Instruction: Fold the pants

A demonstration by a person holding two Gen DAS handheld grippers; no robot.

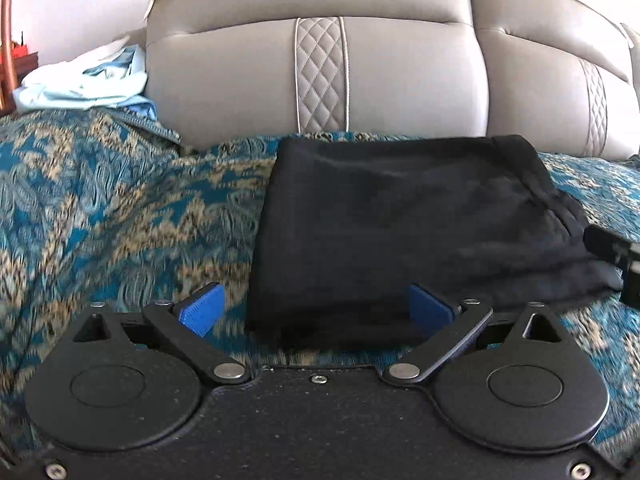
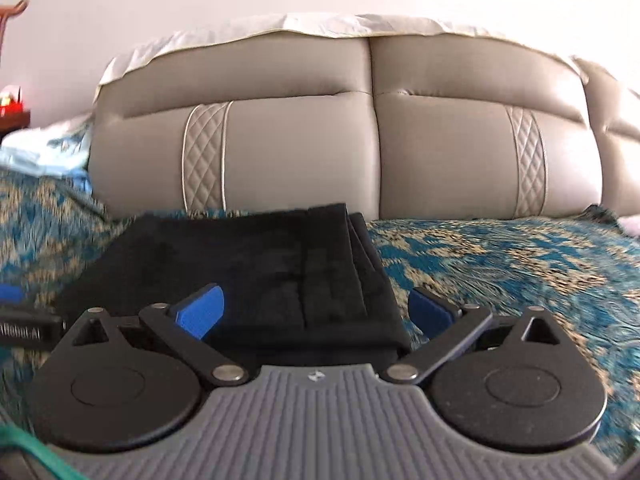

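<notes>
Black pants (image 1: 400, 220) lie folded into a thick rectangle on a teal and gold patterned bedspread (image 1: 120, 208), close to the headboard. My left gripper (image 1: 316, 312) is open, its blue pads wide apart over the stack's near left corner and not pressing on it. At the right edge of this view a bit of the right gripper (image 1: 616, 248) shows beside the pants. In the right wrist view the pants (image 2: 248, 252) show layered folds along their right side. My right gripper (image 2: 316, 312) is open above the near right corner, with nothing gripped. The left gripper (image 2: 24, 320) peeks in at the left edge.
A grey padded headboard (image 1: 360, 80) with quilted strips rises right behind the pants, with white cloth (image 2: 320, 24) draped over its top. A heap of pale blue cloth (image 1: 88, 80) lies at the far left. Bedspread (image 2: 520, 264) stretches to the right.
</notes>
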